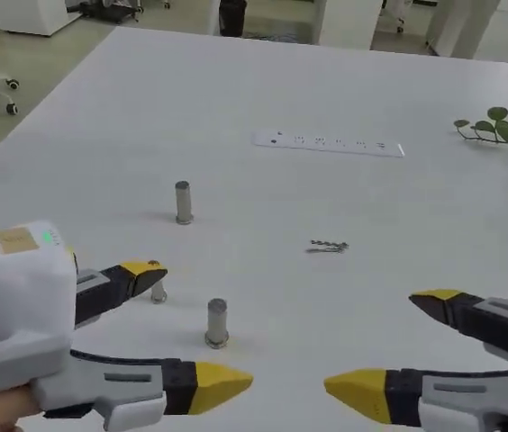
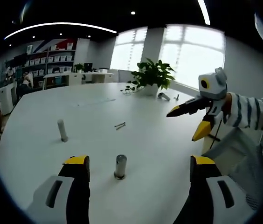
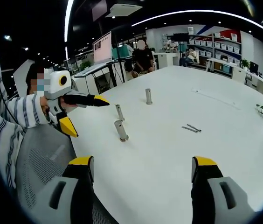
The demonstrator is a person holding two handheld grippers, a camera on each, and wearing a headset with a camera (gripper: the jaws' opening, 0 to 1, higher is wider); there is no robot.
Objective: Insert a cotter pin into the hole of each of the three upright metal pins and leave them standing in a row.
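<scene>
Your left gripper (image 2: 139, 162) and right gripper (image 3: 141, 162) are hanging low over the near edge of the table (image 1: 389, 202). Both sets of jaws are gaping wide and carrying nothing. You are facing three steel pins, all standing upright and apart, not yet in a row. The near pin (image 1: 216, 322) is sitting just ahead of the left jaws. The third pin (image 1: 158, 292) is peeking out beside the upper left jaw, and the far pin (image 1: 183, 202) is standing further back. The cotters (image 1: 328, 246) are lying flat in a small cluster to the right of the pins, well apart from them; I cannot tell how many there are.

The cotters are looking like thin, light, springy wire, likely to skate on the slick top. You are better off pinching one by its head, leaving the legs free. The pins are looking stiff and dense but narrow-footed, so a nudge is probably tipping them. Be steadying each by the shank, clear of its hole, which is too small to make out.

The white top is lying smooth and glossy, with a power strip (image 1: 329, 143) further back and a plant (image 1: 502, 121) trailing in at the right. Beyond it, shelves (image 2: 52, 51) and bright windows (image 2: 187, 51) are showing at the back.
</scene>
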